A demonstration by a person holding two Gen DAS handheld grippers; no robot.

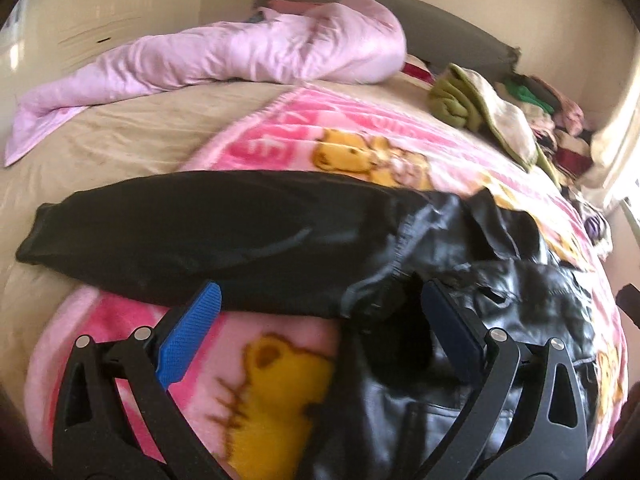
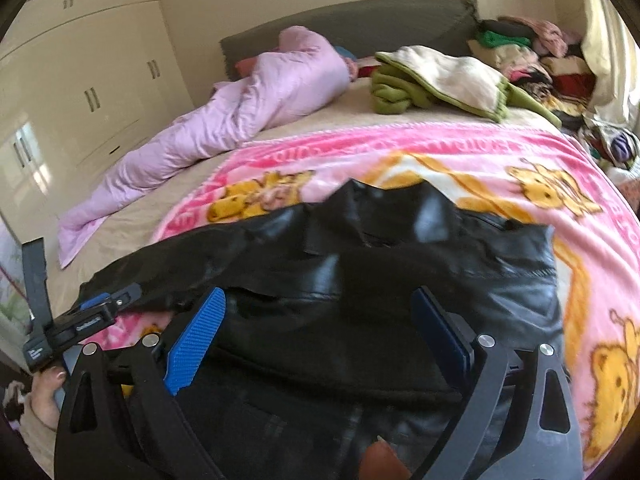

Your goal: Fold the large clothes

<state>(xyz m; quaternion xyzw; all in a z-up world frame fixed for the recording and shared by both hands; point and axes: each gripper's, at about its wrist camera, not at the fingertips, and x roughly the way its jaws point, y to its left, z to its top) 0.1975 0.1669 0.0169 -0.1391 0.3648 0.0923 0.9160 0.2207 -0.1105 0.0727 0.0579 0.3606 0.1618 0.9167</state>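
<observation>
The left tool [image 1: 320, 316] stood with its blue pads wide apart and nothing clamped between them, above the black jacket [image 1: 460, 280]. The right tool [image 2: 316, 320] was likewise spread, its jaws at their last bit of opening, with the jacket [image 2: 380, 280] below the gap but not pinched by either pad. The jacket lay on the pink blanket [image 1: 360, 128] that covered the near part of the bed [image 1: 120, 132]. One sleeve [image 1: 180, 224] stretched out flat to the left, reaching past the blanket's edge onto the beige sheet. The shiny body of the jacket was crumpled to the right of it. In the right wrist view the left tool [image 2: 100, 304] showed at the left edge, beside the sleeve's end, with a hand [image 2: 44, 396] under it. A pink quilt [image 2: 240, 112] lay bunched along the far side of the bed, and a green garment [image 2: 420, 80] and a pile of clothes [image 2: 532, 60] sat by the headboard [image 2: 360, 20].
</observation>
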